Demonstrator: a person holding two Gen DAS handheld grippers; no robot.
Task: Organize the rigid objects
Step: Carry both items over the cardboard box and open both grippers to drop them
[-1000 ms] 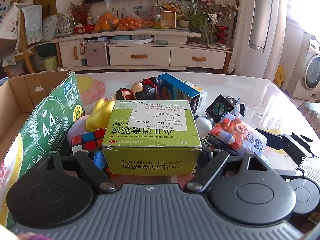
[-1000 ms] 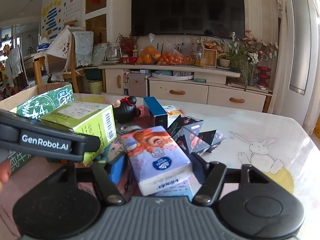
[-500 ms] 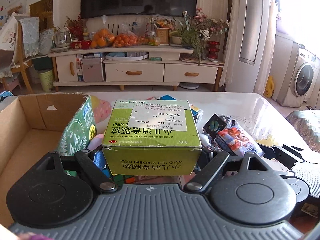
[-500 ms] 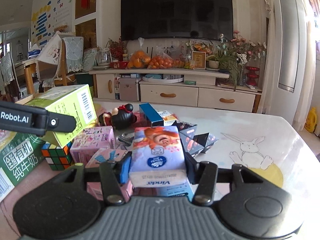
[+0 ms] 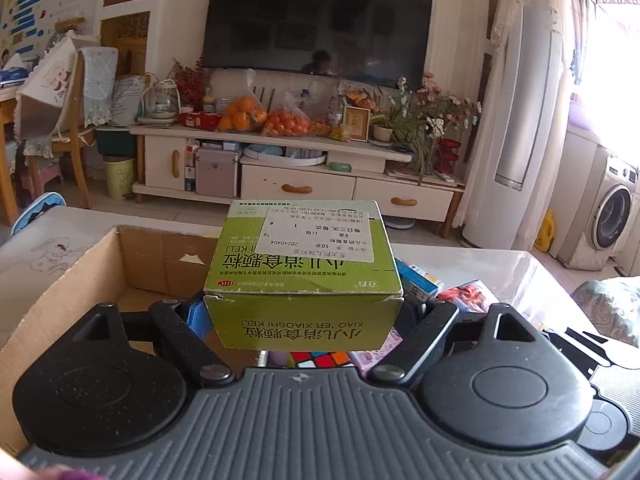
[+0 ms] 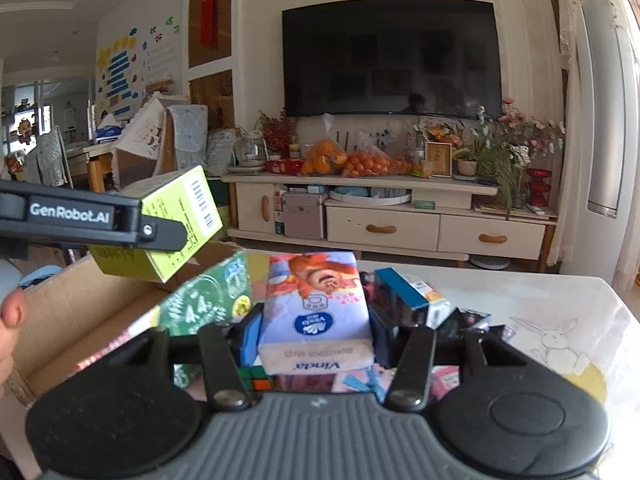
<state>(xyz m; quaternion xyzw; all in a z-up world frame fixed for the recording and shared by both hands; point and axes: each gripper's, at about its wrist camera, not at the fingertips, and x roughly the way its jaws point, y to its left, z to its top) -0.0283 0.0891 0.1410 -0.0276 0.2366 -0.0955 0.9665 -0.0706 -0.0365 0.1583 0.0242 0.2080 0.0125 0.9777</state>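
Note:
My left gripper (image 5: 304, 312) is shut on a green medicine box (image 5: 304, 264) and holds it in the air over the right rim of an open cardboard box (image 5: 80, 276). In the right wrist view the green box (image 6: 180, 220) hangs above the cardboard box (image 6: 80, 312). My right gripper (image 6: 316, 332) is shut on a Vinda tissue pack (image 6: 316, 308), lifted above the pile of toys. The fingertips of both grippers are hidden behind what they hold.
A Rubik's cube (image 5: 320, 358), a blue box (image 6: 404, 292), black folded cubes (image 6: 468, 320) and pink packs (image 6: 360, 380) lie on the white table (image 6: 540, 300). The cardboard box's green flap (image 6: 204, 300) stands upright. A TV cabinet stands beyond the table.
Both grippers have risen with their loads. The left one has carried the green box leftward from the toy pile to over the cardboard box's edge. The right one lifted the tissue pack.

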